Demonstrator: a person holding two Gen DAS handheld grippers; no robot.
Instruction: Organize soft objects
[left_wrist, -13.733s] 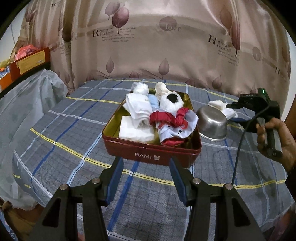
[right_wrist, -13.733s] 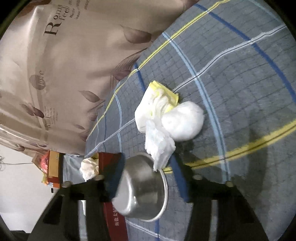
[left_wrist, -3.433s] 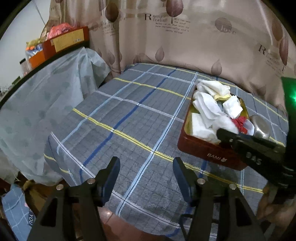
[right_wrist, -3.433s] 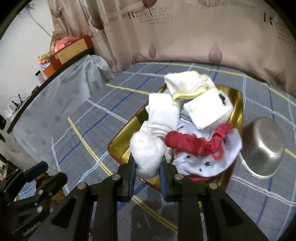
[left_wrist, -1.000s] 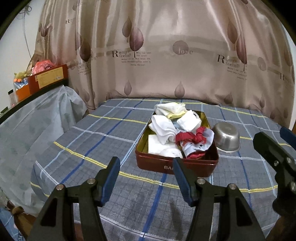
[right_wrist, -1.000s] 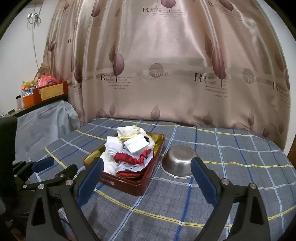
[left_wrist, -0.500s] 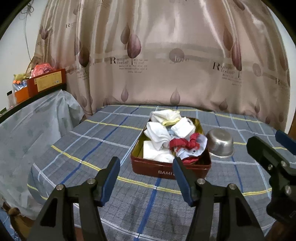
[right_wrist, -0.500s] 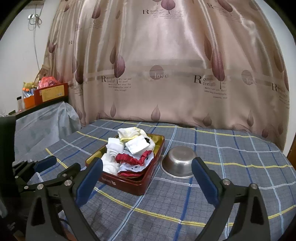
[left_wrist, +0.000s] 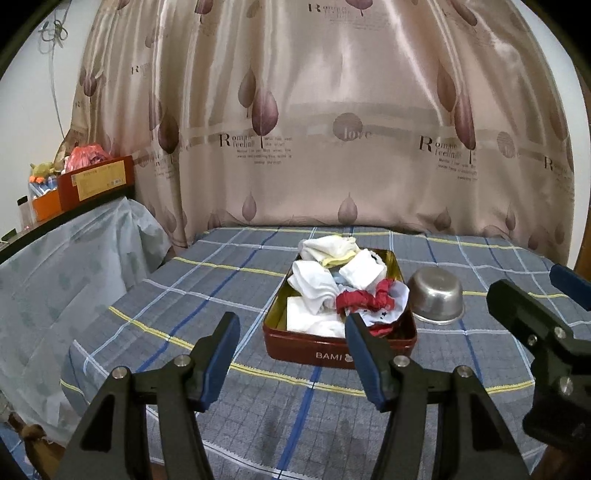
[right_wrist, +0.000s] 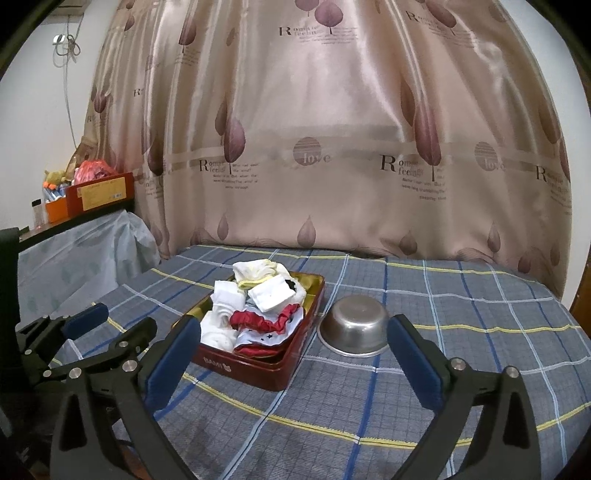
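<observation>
Both grippers (left_wrist: 291, 345) (right_wrist: 290, 349) hover level, fingers (right_wrist: 173, 360) spread, right opening.

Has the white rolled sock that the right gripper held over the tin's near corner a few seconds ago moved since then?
Yes. The white rolled sock now lies inside the red tin, at its near end. The right gripper is opening, nothing between its fingers.

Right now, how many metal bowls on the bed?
1. The metal bowl sits upside down on the plaid cover, just right of the red tin of soft items. Another could be hidden under the pile.
</observation>
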